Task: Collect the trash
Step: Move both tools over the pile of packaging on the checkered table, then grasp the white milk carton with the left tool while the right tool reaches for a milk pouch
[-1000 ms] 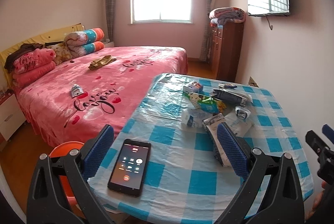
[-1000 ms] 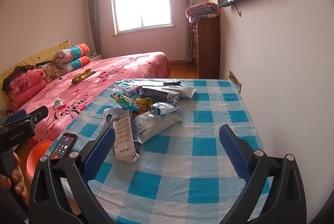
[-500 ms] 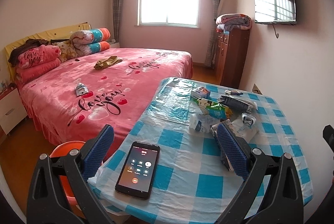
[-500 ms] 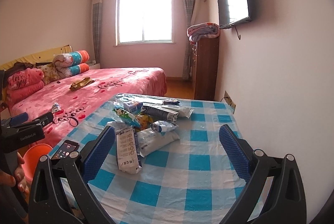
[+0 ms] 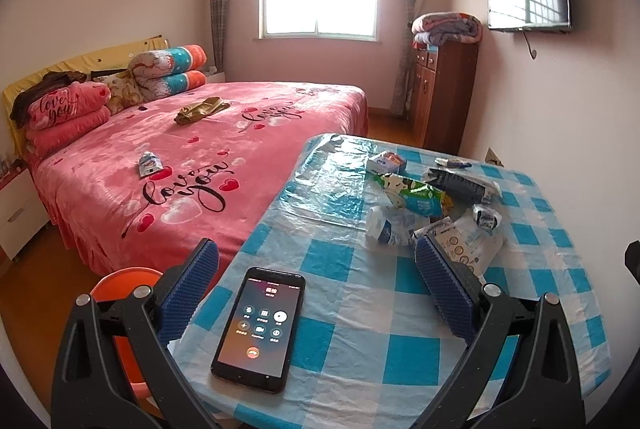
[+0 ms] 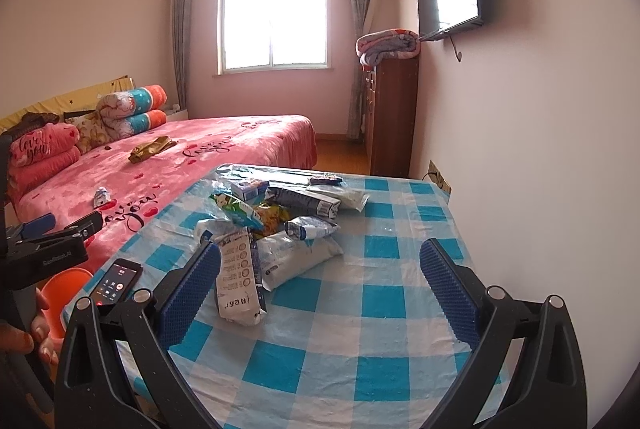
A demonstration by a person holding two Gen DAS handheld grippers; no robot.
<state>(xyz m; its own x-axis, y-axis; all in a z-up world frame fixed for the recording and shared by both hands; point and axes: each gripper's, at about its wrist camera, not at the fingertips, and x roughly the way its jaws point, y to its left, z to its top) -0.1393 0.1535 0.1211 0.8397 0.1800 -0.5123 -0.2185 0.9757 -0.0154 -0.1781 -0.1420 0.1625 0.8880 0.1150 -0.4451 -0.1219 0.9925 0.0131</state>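
Both tools, left [image 5: 316, 287] and right [image 6: 320, 287], gape empty; take the nearest wrapper [image 6: 237, 279] edge-on, avoiding the phone [image 5: 260, 325].

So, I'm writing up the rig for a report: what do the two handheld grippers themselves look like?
Both match: the left gripper and the right gripper have black plastic forked frames with triangular cut-outs and silver round screws, each finger carrying a dark blue ribbed pad. The right wrist view shows white lettering on the left gripper's side, too small to read.

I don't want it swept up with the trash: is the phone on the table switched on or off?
On. The phone lies face up near the table's edge, its screen lit with a call screen and red button.
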